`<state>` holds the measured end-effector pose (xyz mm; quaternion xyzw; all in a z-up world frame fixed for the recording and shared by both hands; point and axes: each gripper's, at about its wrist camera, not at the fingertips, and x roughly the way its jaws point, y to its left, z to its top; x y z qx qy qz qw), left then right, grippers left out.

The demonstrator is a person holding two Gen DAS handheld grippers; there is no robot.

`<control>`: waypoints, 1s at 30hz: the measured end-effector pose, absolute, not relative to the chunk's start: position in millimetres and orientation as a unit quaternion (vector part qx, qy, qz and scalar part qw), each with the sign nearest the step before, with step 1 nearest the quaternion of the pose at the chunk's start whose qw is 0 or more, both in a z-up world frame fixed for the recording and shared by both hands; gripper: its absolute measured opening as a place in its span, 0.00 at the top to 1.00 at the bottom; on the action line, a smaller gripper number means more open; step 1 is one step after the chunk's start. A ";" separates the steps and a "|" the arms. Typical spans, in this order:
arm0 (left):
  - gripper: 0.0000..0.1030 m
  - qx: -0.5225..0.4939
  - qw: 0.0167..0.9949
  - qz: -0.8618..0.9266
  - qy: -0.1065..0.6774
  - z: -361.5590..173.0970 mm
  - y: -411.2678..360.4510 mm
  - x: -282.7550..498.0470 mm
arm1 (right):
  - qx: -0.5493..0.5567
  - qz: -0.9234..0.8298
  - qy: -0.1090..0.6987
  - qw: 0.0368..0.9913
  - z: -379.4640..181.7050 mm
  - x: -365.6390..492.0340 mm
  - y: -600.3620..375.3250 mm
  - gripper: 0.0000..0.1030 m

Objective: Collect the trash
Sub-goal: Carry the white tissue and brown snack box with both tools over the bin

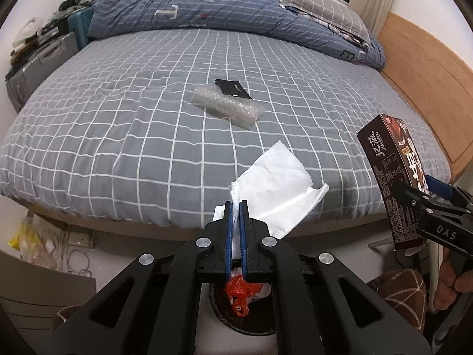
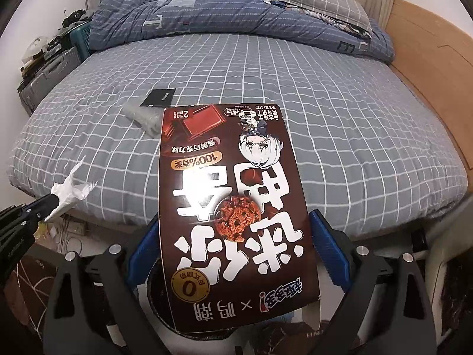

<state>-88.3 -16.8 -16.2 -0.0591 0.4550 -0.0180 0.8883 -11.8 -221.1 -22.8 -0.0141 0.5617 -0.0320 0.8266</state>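
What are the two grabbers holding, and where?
Left gripper pinches the white tissue at its bunched corner. Right gripper clamps the brown cookie box across its side edges.

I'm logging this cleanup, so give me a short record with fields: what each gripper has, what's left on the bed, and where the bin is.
left gripper: jaws shut on white tissue
right gripper: jaws closed on brown cookie box
left on bed: bubble wrap roll, black card
bin: on the floor below the left gripper, orange bag inside
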 end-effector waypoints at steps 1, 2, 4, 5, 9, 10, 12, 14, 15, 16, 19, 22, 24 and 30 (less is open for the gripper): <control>0.97 -0.059 0.888 -0.018 0.455 -15.5 -16.8 -92.2 | -0.013 -0.032 0.562 0.827 -20.4 -17.6 -221.6 0.14; 0.97 -0.060 0.888 -0.018 0.455 -15.0 -16.7 -95.0 | -0.012 -0.033 0.562 0.826 -18.5 -23.2 -222.3 0.13; 0.97 -0.061 0.888 -0.017 0.455 -14.6 -16.1 -103.3 | -0.007 -0.035 0.564 0.825 -15.5 -35.0 -223.8 0.13; 0.97 -0.062 0.888 -0.017 0.456 -14.8 -16.1 -107.5 | -0.006 -0.035 0.565 0.825 -14.4 -39.0 -224.7 0.14; 0.97 -0.066 0.885 -0.020 0.461 -19.3 -16.7 -123.4 | 0.006 -0.033 0.571 0.820 -11.7 -63.2 -223.8 0.13; 0.97 -0.067 0.883 -0.021 0.463 -21.1 -17.6 -127.3 | 0.006 -0.033 0.572 0.819 -11.7 -68.4 -222.6 0.14; 0.97 -0.066 0.882 -0.023 0.466 -22.6 -19.5 -133.3 | 0.007 -0.032 0.575 0.817 -12.2 -76.8 -220.3 0.13; 0.97 -0.060 0.882 -0.023 0.467 -22.1 -21.9 -141.1 | 0.000 -0.030 0.579 0.815 -13.9 -87.7 -215.2 0.13; 0.97 -0.058 0.882 -0.023 0.466 -21.3 -21.8 -145.6 | -0.005 -0.027 0.581 0.814 -14.7 -92.0 -212.7 0.13; 0.97 -0.060 0.882 -0.023 0.466 -20.7 -20.4 -148.8 | -0.010 -0.026 0.583 0.812 -15.8 -97.4 -210.3 0.13; 0.97 -0.061 0.883 -0.020 0.466 -19.2 -17.5 -158.0 | -0.022 -0.022 0.590 0.807 -20.4 -110.8 -203.0 0.13; 0.97 -0.065 0.880 -0.021 0.470 -22.0 -16.8 -167.0 | -0.017 -0.019 0.597 0.802 -25.9 -121.5 -198.8 0.13; 0.97 -0.068 0.878 -0.020 0.474 -26.3 -15.8 -169.6 | -0.013 -0.020 0.600 0.800 -29.7 -126.7 -196.3 0.13; 0.97 -0.075 0.869 -0.022 0.488 -50.5 -13.5 -171.1 | -0.006 -0.013 0.620 0.784 -55.8 -137.4 -188.5 0.13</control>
